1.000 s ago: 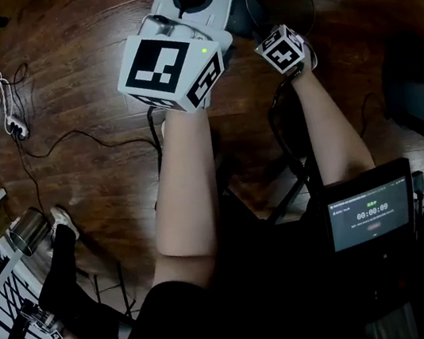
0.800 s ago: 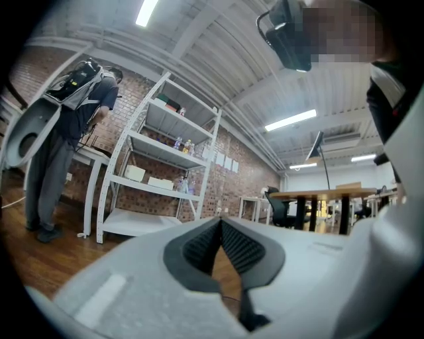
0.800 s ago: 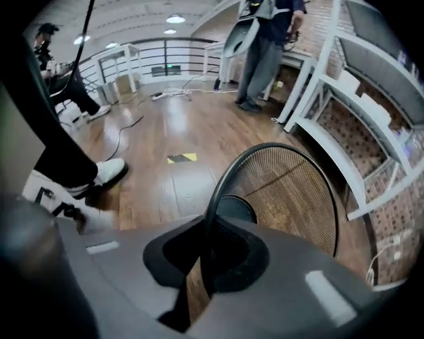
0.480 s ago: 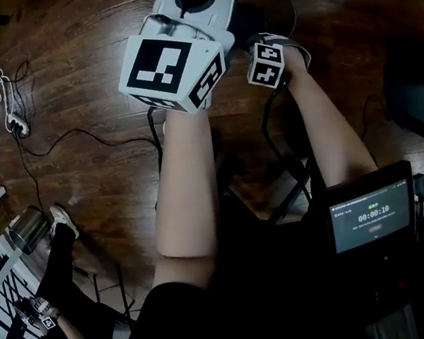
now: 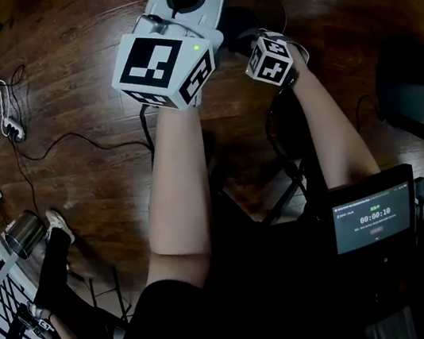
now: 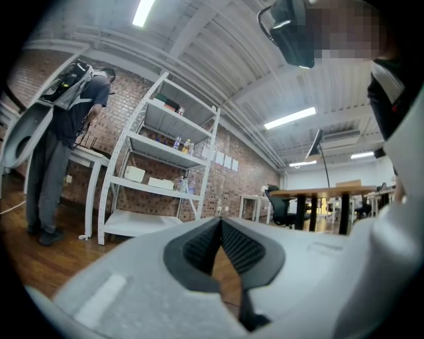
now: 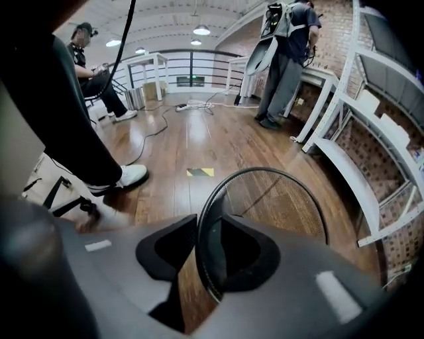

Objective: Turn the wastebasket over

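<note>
Your right gripper (image 7: 207,224) had its jaws just opening, the wastebasket (image 7: 285,198) rim loose between them (letting go, presumably). Your left gripper (image 6: 220,222) idled, jaws closed and empty.

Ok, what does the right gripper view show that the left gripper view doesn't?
Only right: the wastebasket, rim between the right tongs, which have just been opening, plus a seated person. Only left: the left tongs shut on nothing, and desks. Both: a standing person, white shelving, wood floor.
</note>
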Available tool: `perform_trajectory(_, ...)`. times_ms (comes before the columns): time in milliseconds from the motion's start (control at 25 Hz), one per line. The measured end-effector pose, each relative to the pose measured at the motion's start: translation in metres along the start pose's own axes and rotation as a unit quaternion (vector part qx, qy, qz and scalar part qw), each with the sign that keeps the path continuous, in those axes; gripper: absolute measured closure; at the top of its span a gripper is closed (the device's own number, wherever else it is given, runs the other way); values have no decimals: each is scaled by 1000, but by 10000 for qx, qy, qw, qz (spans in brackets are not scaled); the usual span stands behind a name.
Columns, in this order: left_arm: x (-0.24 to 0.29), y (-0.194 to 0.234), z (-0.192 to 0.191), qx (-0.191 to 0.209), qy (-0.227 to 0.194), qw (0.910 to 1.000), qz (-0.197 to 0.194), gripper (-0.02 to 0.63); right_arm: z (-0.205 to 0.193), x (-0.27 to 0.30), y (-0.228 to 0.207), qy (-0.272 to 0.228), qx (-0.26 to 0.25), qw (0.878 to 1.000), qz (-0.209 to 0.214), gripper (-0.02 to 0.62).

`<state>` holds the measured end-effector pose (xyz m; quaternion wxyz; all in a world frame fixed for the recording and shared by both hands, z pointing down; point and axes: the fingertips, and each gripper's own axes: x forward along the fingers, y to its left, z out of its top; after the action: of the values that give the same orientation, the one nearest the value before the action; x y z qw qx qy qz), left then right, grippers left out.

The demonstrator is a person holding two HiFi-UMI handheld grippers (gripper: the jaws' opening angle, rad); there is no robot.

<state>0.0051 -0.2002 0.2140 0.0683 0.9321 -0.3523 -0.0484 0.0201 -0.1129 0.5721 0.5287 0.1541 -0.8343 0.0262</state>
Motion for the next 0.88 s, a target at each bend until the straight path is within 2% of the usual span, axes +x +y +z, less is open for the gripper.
perform_trajectory(160, -3, 5, -11, 63, 98, 9999, -48, 604, 25, -21, -14, -454, 48, 9986, -255, 478)
perform_trajectory(240, -5, 7, -15, 96, 140, 9998, -42, 604, 46, -45, -28, -1078, 488, 9919, -456, 512)
perform_trajectory(280, -7, 8, -17, 89, 149, 9998, -33, 604, 57, -60, -36, -1511, 814, 9836, -554, 536)
perform_trajectory(360, -9, 8, -21, 27, 136, 9999, -13, 604, 78, -98, -54, -2503, 1518, 9540, -639, 573)
perform_trajectory(480, -8, 3, -27, -24, 118, 9999, -41, 604, 106, -165, -79, -4007, 2386, 8834, -466, 584)
perform_trajectory(520, -9, 1, -29, -19, 120, 9999, -57, 604, 112, -185, -85, -4359, 2522, 8626, -483, 584)
perform_trajectory(560, -10, -2, -33, -19, 123, 9999, -65, 604, 114, -201, -88, -4615, 2577, 8470, -564, 584)
perform_trajectory(680, -15, -12, -46, -59, 136, 9999, -55, 604, 101, -225, -83, -5018, 2592, 8207, -863, 584)
perform_trajectory(880, -27, -36, -59, -49, 236, 9997, -97, 604, 80, -250, -62, -5238, 2764, 7989, -1046, 584)
